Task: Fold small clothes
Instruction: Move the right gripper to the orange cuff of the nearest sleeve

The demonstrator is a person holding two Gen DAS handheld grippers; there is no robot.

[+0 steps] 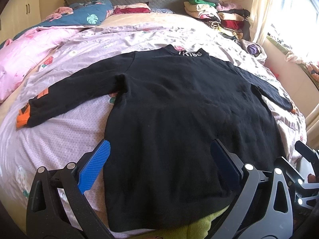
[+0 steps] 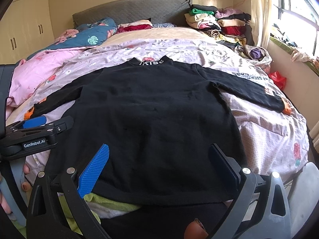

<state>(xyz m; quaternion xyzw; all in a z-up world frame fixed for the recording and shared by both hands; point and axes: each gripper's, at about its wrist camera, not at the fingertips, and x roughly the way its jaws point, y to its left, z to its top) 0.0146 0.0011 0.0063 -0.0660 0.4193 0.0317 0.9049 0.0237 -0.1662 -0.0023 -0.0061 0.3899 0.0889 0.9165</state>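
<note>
A small black long-sleeved top (image 1: 175,107) lies flat on the bed, collar with white lettering at the far end, both sleeves spread out with orange cuffs. It also shows in the right wrist view (image 2: 155,109). My left gripper (image 1: 159,149) is open and empty above the hem, near its left corner. My right gripper (image 2: 159,153) is open and empty above the hem, nearer its right side. The left gripper also shows in the right wrist view (image 2: 39,127), at the left edge of the top.
The bed has a lilac patterned sheet (image 1: 55,137). A pink quilt (image 1: 24,57) and a teal quilt (image 1: 83,16) lie at the far left. A stack of folded clothes (image 1: 217,14) sits at the far right by the window. A green cloth (image 2: 107,201) peeks from under the hem.
</note>
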